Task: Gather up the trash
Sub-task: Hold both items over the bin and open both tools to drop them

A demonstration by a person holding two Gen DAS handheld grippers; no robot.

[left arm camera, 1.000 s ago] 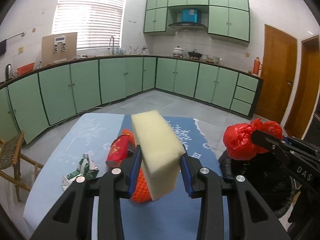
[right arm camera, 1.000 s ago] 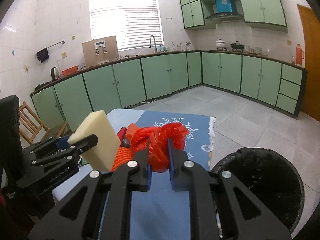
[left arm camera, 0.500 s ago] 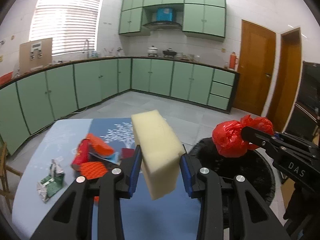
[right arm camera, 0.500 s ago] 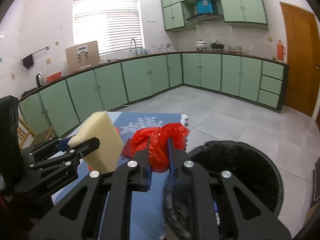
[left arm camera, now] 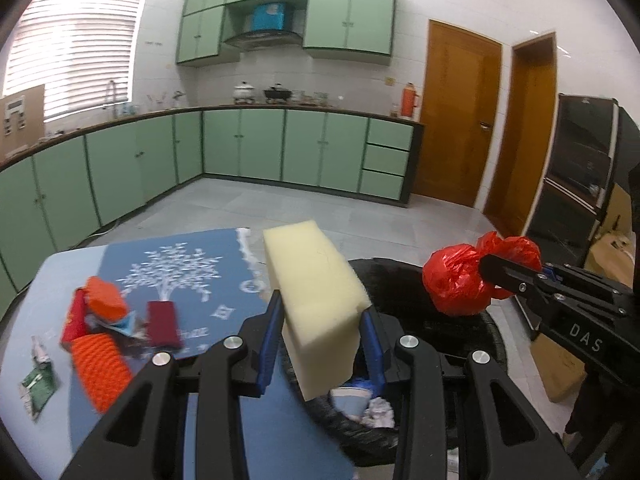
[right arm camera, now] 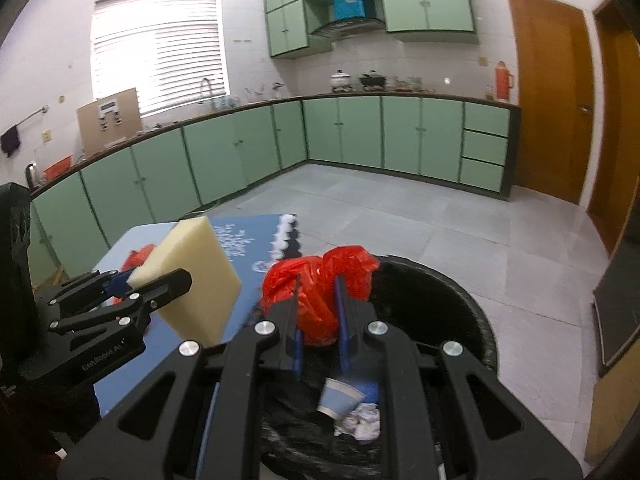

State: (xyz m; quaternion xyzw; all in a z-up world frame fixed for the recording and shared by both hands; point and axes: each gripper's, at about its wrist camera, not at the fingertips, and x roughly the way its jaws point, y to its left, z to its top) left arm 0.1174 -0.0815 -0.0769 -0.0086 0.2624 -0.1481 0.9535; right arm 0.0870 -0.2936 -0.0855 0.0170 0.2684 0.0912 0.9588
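Note:
My left gripper is shut on a pale yellow foam block, held over the near rim of the black-lined trash bin. The foam block and left gripper also show at the left of the right wrist view. My right gripper is shut on a crumpled red plastic bag, hanging above the open bin. The red bag appears at the right of the left wrist view. Inside the bin lie a blue paper cup and crumpled white paper.
The table with a blue cloth stands left of the bin, holding orange mesh pieces, a red packet and a green wrapper. Green cabinets line the far walls. Wooden doors stand right.
Both grippers have swung right, away from the table, so the foam block and red bag now hang at the bin and its contents have come into view.

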